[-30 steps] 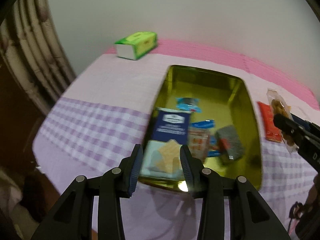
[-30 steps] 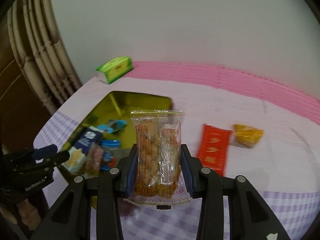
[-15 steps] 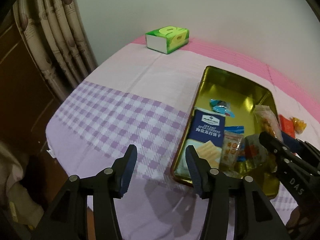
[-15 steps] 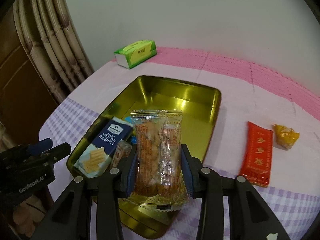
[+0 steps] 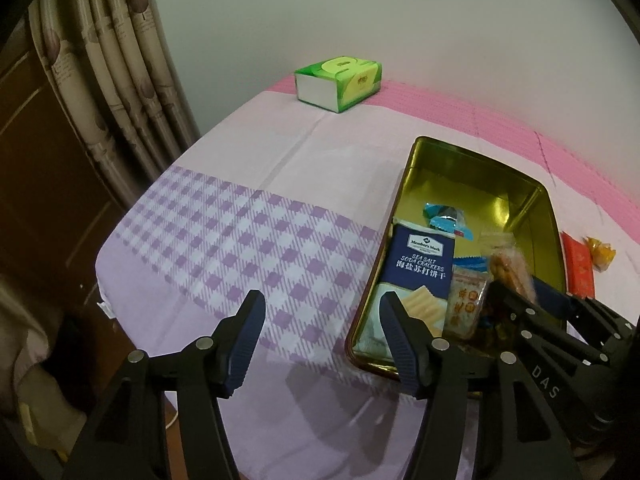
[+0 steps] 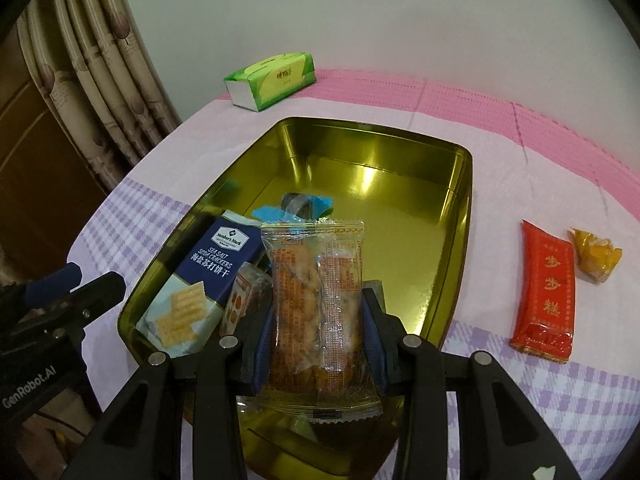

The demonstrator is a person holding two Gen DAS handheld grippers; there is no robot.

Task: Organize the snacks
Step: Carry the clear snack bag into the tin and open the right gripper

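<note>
A gold tin (image 6: 456, 216) (image 5: 544, 224) sits on the cloth-covered table. Inside lie a navy cracker box (image 6: 208, 272) (image 5: 420, 268), a blue-wrapped sweet (image 6: 304, 204) and a small orange-print packet (image 6: 240, 300). My right gripper (image 6: 318, 344) is shut on a clear packet of orange snacks (image 6: 316, 300), held upright over the tin's near end. My left gripper (image 5: 322, 340) hangs over the checked cloth left of the tin, its jaws opening with nothing between them. On the cloth right of the tin lie a red packet (image 6: 546, 296) and a yellow-wrapped sweet (image 6: 596, 256).
A green tissue box (image 6: 272, 80) (image 5: 340, 82) stands at the table's far edge by the wall. Curtains (image 5: 116, 92) hang at the left, past the table's left edge. The far half of the tin is bare metal.
My left gripper has drawn back leftward off the tin and its jaws have spread. My right gripper has carried the clear packet leftward and down, over the tin.
</note>
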